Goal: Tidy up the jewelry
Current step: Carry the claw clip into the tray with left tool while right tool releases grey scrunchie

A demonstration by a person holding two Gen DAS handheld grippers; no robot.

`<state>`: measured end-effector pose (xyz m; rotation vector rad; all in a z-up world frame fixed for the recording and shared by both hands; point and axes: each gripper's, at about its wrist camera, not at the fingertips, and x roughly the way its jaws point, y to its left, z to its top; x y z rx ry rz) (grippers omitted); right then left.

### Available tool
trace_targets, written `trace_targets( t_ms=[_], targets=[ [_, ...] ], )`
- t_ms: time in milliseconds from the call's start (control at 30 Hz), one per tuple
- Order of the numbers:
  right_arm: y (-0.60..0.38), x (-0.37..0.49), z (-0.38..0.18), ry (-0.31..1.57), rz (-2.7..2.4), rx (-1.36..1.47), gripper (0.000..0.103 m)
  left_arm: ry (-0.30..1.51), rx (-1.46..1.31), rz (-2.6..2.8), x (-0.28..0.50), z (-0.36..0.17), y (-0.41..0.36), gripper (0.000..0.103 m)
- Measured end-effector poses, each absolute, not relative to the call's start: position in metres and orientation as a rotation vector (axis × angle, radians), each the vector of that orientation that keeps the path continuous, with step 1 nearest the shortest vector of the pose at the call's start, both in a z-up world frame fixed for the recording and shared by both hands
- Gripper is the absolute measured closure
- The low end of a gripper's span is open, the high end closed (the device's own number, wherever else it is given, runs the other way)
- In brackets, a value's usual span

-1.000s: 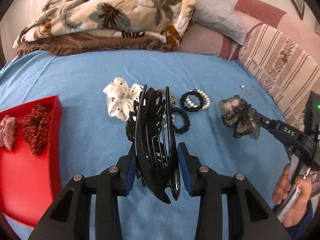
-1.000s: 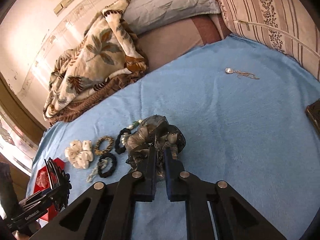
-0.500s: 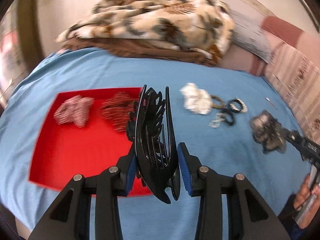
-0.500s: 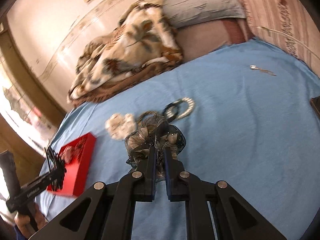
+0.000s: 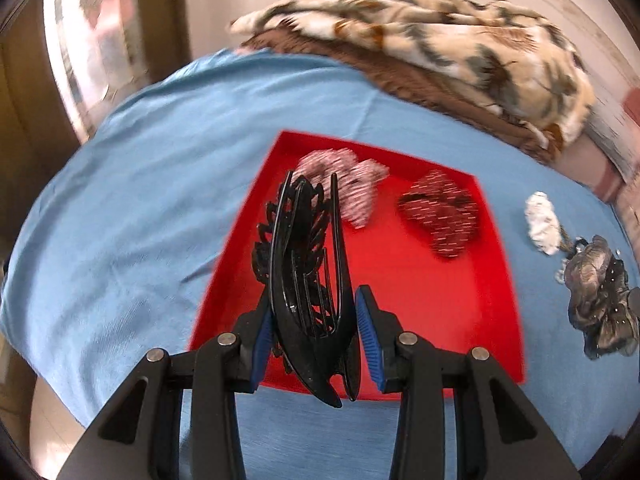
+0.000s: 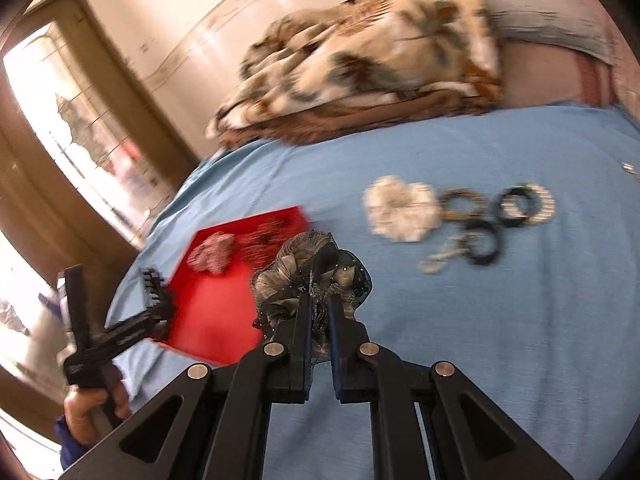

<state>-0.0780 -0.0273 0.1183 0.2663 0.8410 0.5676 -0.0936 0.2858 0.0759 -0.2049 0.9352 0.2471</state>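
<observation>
My left gripper [image 5: 314,332] is shut on a black claw hair clip [image 5: 308,264] and holds it above the near left part of the red tray [image 5: 452,312]. The tray holds a pink scrunchie [image 5: 352,184] and a dark red scrunchie [image 5: 444,216]. My right gripper [image 6: 318,316] is shut on a grey-brown scrunchie [image 6: 312,268], held above the blue sheet just right of the tray [image 6: 216,312]. The left gripper with the clip [image 6: 154,292] shows at the left of the right wrist view. On the sheet lie a white scrunchie [image 6: 402,208], black hair ties [image 6: 484,242] and a pearl bracelet [image 6: 540,204].
A folded leaf-print blanket [image 5: 440,36] and a pillow [image 6: 560,12] lie at the back of the bed. The blue sheet [image 5: 140,200] covers the bed. A window and door frame [image 6: 60,140] stand at the left. A small necklace [image 6: 630,168] lies far right.
Both grippers have swung left toward the red tray with their loads. The clip is now over the tray; the grey-brown scrunchie is now close beside it.
</observation>
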Motion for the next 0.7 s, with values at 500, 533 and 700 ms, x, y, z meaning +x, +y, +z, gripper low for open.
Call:
trace_targets(
  t_ms=[500, 533, 700],
  targets=[
    [0.088, -0.071, 0.052, 1.035, 0.601, 0.023, 0.094, 0.998, -0.274, 0.269, -0.097, 0.055, 0.315, 0.067],
    [0.087, -0.073, 0.051, 1.037, 0.595, 0.009, 0.095, 0.999, -0.273, 0.271, -0.097, 0.055, 0.315, 0.067],
    [0.08, -0.089, 0.056, 1.029, 0.6, -0.029, 0.095, 1.005, -0.259, 0.287, -0.101, 0.055, 0.31, 0.067]
  ],
)
